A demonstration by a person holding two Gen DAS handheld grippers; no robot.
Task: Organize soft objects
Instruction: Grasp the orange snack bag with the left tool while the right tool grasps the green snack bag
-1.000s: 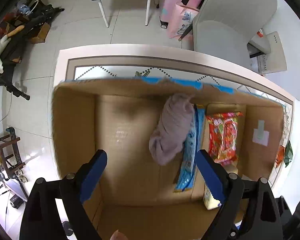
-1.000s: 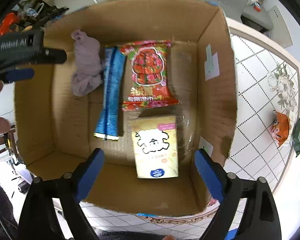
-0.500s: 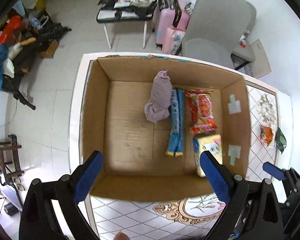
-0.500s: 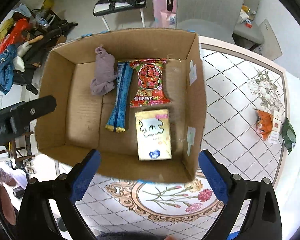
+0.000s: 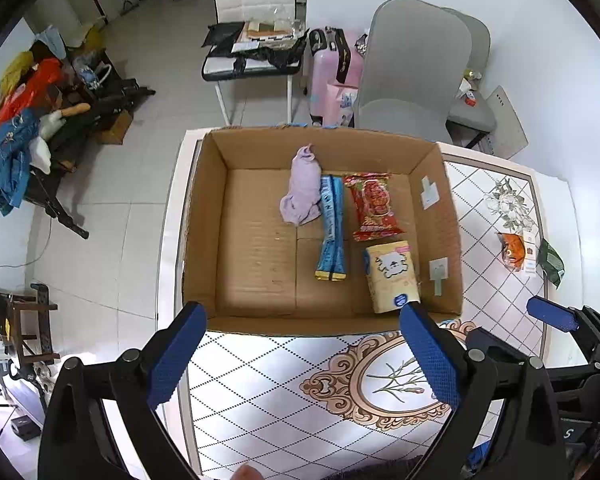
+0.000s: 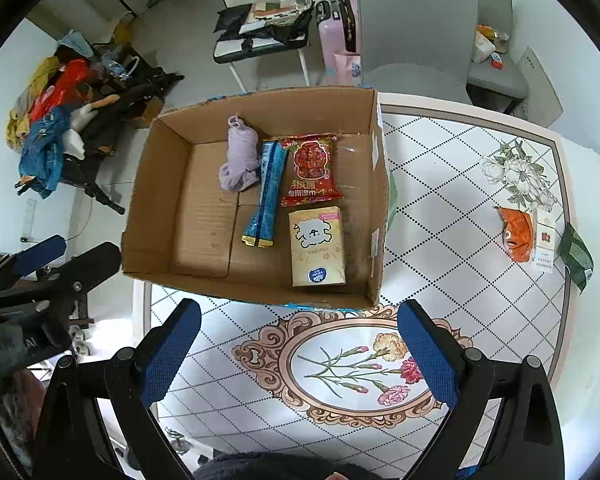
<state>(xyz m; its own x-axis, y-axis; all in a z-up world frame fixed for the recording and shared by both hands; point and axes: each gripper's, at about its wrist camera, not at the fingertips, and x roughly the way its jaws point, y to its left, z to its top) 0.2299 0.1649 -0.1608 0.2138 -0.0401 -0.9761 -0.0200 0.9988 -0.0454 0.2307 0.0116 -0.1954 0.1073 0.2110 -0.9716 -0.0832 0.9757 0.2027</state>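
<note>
While your left claw (image 5: 302,344) and right claw (image 6: 300,340) hang released and empty above the table (image 6: 440,208), four items lie in the cardboard box (image 6: 156,184).

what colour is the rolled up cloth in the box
Pale lilac; the cloth shows best in the right wrist view.

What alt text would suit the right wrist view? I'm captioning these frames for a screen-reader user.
An open cardboard box on a patterned table holds a lilac cloth, a blue packet, a red packet and a yellow tissue pack. The right claw hovers open above the table, empty.
</note>
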